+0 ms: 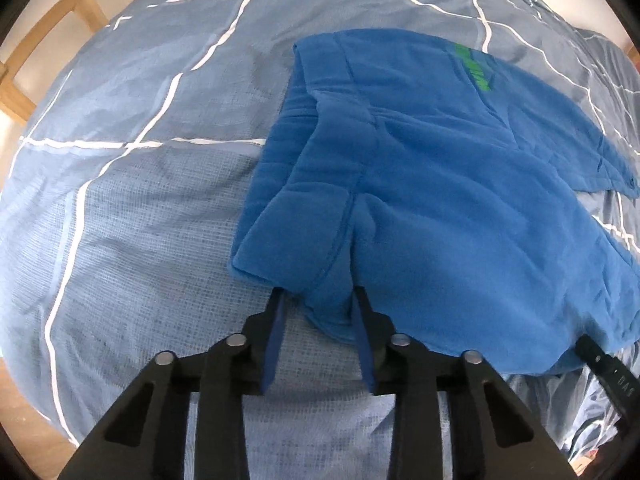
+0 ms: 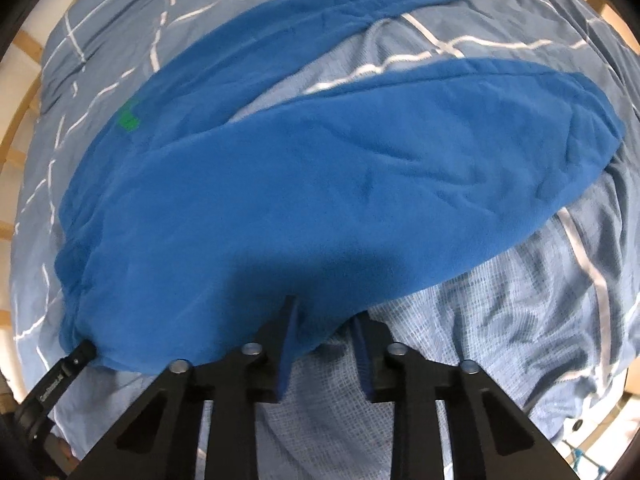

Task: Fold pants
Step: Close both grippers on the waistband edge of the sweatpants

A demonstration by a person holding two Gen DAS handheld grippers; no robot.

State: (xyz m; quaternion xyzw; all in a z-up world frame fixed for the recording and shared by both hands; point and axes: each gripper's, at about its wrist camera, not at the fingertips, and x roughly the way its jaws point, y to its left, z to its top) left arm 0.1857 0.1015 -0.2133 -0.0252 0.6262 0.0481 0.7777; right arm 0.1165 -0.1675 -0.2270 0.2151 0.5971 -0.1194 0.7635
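Here blue pants [image 2: 304,184] lie spread, legs apart, seemingly between open jaws.

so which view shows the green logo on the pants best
The left wrist view: the green logo shows as a clear strip near the waistband. The right wrist view shows only a small blurred green patch on the pants.

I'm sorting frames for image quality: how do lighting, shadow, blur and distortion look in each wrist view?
Left wrist view: even daylight, sharp weave on the bedspread and seams of the blue pants; strong fisheye bulge, dark vignette at the corners. Right wrist view: softer, slightly blurred pants, with a dark shadow just ahead of the right gripper; same barrel distortion, bright glare on the sheet's white stripes.
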